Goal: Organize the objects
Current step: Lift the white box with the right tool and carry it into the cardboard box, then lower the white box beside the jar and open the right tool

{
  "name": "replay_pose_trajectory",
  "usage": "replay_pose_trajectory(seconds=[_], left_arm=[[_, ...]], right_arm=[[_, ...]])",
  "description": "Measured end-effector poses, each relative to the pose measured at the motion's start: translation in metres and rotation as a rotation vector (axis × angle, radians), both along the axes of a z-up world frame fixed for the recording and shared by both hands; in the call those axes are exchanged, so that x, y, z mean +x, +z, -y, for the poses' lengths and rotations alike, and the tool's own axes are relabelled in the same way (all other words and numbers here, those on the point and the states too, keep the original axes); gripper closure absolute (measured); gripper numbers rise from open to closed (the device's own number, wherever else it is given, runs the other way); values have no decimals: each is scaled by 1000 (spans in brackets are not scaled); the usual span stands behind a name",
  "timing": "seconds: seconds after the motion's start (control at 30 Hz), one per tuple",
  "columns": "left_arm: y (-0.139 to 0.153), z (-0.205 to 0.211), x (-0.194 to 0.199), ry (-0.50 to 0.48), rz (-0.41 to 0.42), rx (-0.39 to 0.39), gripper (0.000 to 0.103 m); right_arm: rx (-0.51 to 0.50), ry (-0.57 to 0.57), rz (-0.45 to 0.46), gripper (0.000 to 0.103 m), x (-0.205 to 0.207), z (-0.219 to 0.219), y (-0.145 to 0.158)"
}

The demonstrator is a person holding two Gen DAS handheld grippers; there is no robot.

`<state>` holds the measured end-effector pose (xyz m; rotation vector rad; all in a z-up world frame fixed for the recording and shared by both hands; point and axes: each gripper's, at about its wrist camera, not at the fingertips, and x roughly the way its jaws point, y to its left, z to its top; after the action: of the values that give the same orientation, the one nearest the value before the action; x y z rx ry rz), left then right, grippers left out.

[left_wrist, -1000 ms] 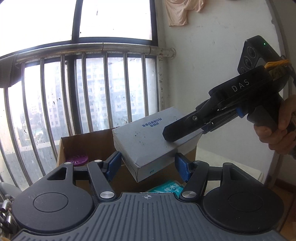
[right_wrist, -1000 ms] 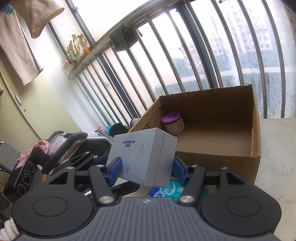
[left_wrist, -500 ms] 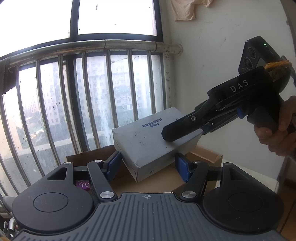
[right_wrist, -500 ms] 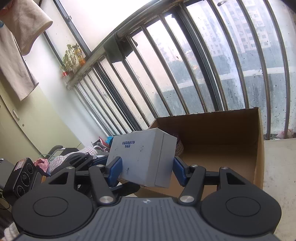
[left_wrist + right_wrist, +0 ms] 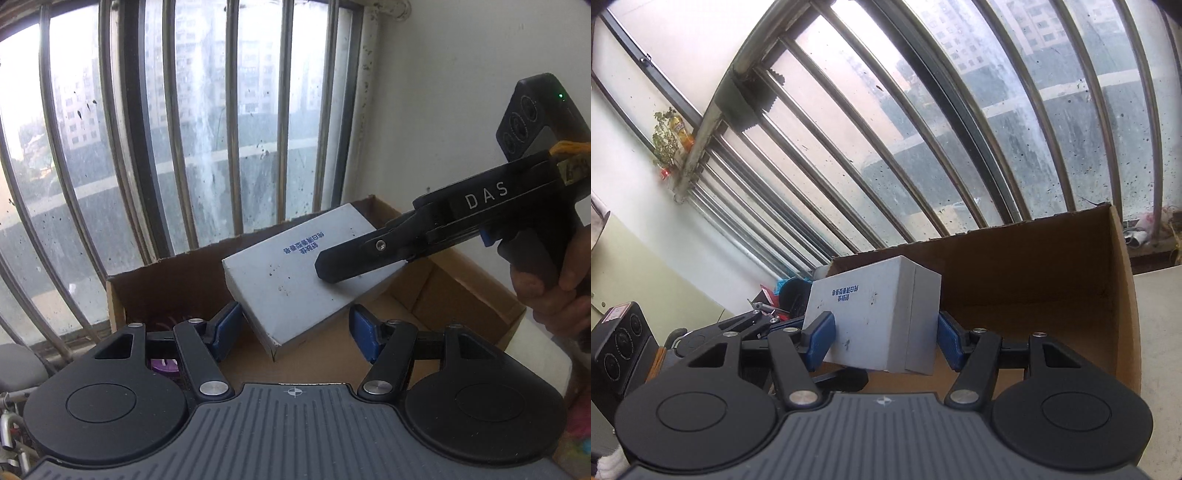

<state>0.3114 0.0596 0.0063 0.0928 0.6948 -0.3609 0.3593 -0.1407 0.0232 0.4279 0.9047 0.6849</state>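
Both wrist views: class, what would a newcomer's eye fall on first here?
A grey box held in the air between both grippers, the right gripper and the left gripper each clamping an end. Just beyond it sits an open cardboard box below a barred window.

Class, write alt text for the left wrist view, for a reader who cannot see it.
A grey box is held tilted above an open cardboard carton by two grippers: the left gripper pinches its near end and the right gripper clamps its far end. Behind them a barred window shows city buildings.
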Motion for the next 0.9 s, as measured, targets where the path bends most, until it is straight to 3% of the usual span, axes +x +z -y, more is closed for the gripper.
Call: replay_pose_trajectory(seconds=[0.23, 0.4, 0.53, 0.67, 0.8, 0.9], left_arm=[[-27, 27, 37, 23, -118, 238, 40], [-52, 43, 55, 68, -230, 392, 46], [-53, 48, 51, 58, -210, 459, 48], [-62, 55, 49, 52, -232, 540, 51], [-61, 53, 47, 78, -225, 548, 69], [-60, 46, 46, 117, -235, 543, 80]], right_arm=[[-7, -59, -193, 39, 42, -7, -46], [-88, -64, -225, 39, 54, -26, -66], [-92, -94, -277, 40, 66, -28, -77], [-198, -118, -191, 32, 66, -32, -71], [-152, -119, -184, 33, 58, -20, -70], [-121, -116, -180, 46, 55, -16, -71]])
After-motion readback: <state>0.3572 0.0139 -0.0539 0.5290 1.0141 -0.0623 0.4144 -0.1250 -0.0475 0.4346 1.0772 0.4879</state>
